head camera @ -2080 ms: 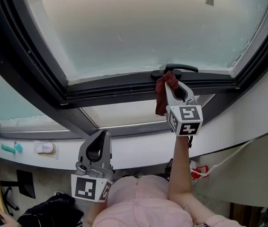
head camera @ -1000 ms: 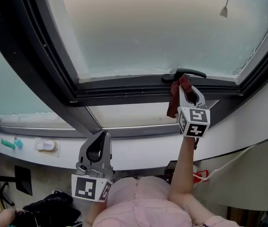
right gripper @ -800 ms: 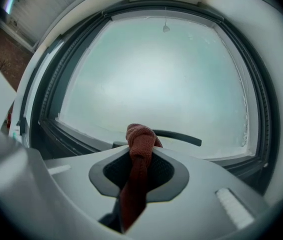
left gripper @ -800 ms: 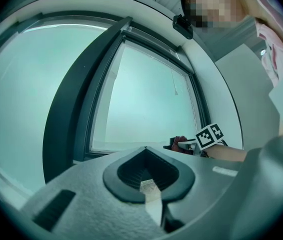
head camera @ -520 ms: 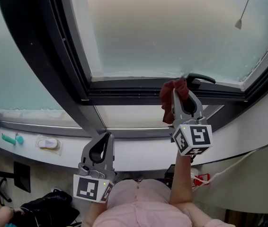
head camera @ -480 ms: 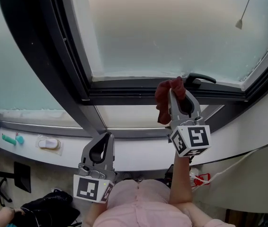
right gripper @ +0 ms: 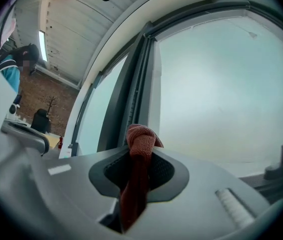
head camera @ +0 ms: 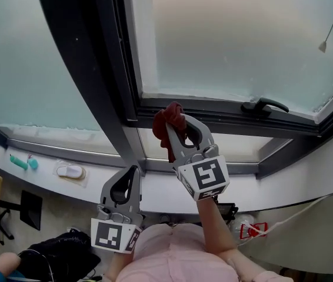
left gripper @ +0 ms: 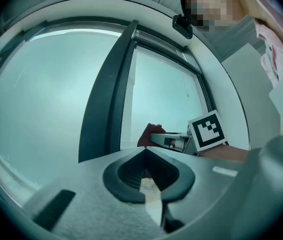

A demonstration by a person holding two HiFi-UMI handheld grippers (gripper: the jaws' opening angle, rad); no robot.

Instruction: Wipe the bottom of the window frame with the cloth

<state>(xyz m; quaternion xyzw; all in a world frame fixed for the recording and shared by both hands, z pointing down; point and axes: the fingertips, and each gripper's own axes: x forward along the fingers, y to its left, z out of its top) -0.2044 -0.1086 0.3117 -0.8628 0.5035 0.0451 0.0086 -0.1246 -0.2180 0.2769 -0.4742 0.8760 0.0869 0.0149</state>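
Window frame [head camera: 225,114] bottom edge: right claw [head camera: 176,124] pinching cloth [head camera: 162,121] near left corner; left claw [head camera: 132,173] pressed together

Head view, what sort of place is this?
Likely an indoor room, perhaps an office or workshop: a large frosted window in a dark frame with a handle, a white sill below it, and a brick wall seen in the right gripper view.

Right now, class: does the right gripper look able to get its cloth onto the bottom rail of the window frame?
Probably yes. The right gripper is shut on the red cloth, held up close to the bottom rail near its left corner, and nothing shows between them.
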